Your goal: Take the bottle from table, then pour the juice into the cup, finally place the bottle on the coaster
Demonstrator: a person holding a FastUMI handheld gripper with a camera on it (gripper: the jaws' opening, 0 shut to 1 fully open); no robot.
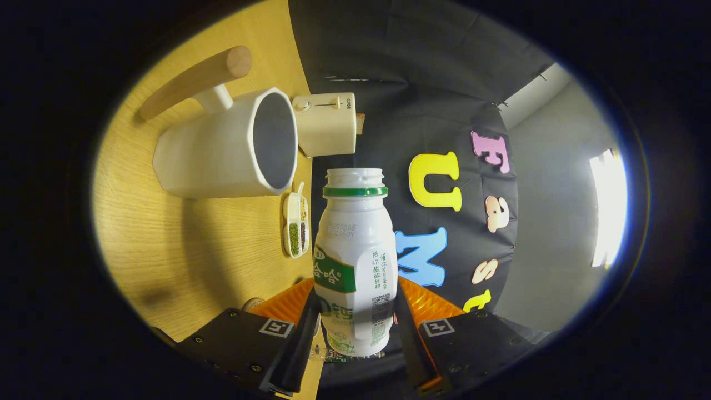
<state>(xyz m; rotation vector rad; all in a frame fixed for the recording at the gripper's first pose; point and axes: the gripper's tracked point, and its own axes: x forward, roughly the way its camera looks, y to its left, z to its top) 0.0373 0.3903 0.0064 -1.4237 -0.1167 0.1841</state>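
The gripper (355,333) pinches the small white plastic drink bottle (355,261) low on its body, one black finger (303,339) pressed to each side near the base. The bottle is lifted off the wooden table (166,250) and the whole view is rolled over sideways, so the bottle looks tipped toward the cup. Its cap is off and the open mouth, above a green neck ring, points past the white cup (228,147), whose dark opening lies just to the far left of the mouth. No juice shows at the lip.

The bottle looks light and thin-walled, with a glossy printed sleeve likely to slip; a hard squeeze would probably dent it. A low grip leaves the neck free for pouring.

Beyond the cup stand a cream toaster (328,123) and a small divided dish (296,222) of seeds.
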